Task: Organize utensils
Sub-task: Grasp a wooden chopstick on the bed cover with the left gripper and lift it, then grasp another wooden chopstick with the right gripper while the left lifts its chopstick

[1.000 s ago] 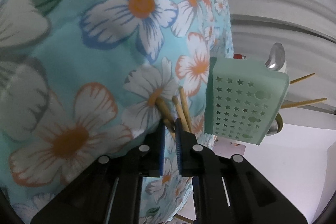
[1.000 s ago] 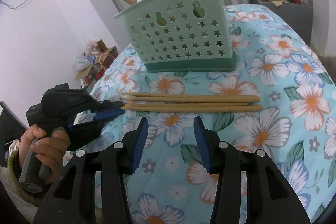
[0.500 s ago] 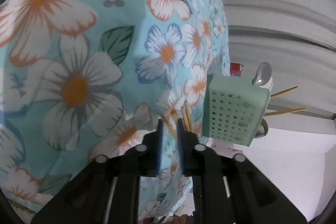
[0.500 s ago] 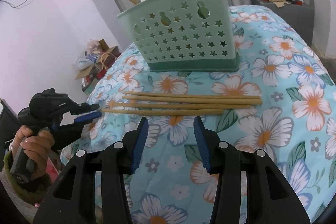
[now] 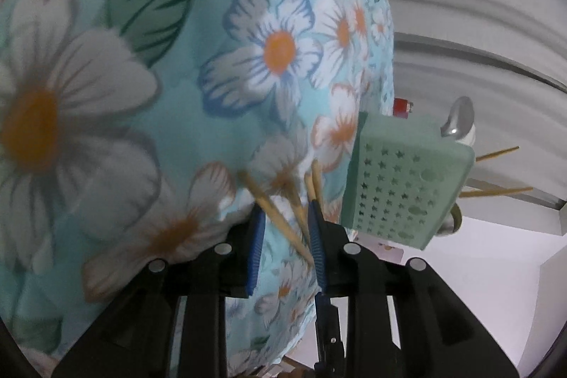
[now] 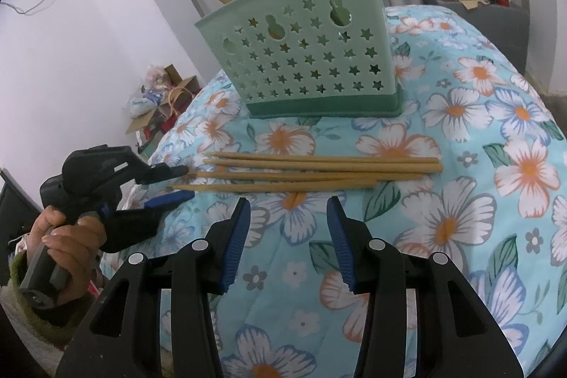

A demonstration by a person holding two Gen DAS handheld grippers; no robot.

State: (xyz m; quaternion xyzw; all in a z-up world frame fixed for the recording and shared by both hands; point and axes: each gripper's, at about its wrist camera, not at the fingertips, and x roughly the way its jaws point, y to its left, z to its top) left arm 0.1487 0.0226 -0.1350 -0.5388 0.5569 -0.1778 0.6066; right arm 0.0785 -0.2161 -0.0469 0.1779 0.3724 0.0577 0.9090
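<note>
Several wooden chopsticks (image 6: 319,172) lie side by side on the floral cloth in front of a green star-punched utensil basket (image 6: 304,59), which holds two chopsticks, a spoon and other utensils. My left gripper (image 5: 285,218) is open at the thin ends of the chopsticks (image 5: 280,218), with two of them between its fingers; it shows at the left of the right wrist view (image 6: 177,185). The basket (image 5: 400,190) stands just beyond. My right gripper (image 6: 288,218) is open and empty, just short of the chopsticks' middle.
The blue floral cloth (image 6: 460,201) covers a rounded surface that drops away on all sides. A grey cabinet (image 6: 478,9) with bottles stands at the back right. Boxes and bags (image 6: 159,98) lie on the floor at the left.
My left gripper was shut on one chopstick and pulled it leftward out of line. It has now opened and sits around the chopstick ends. The right gripper has not moved.
</note>
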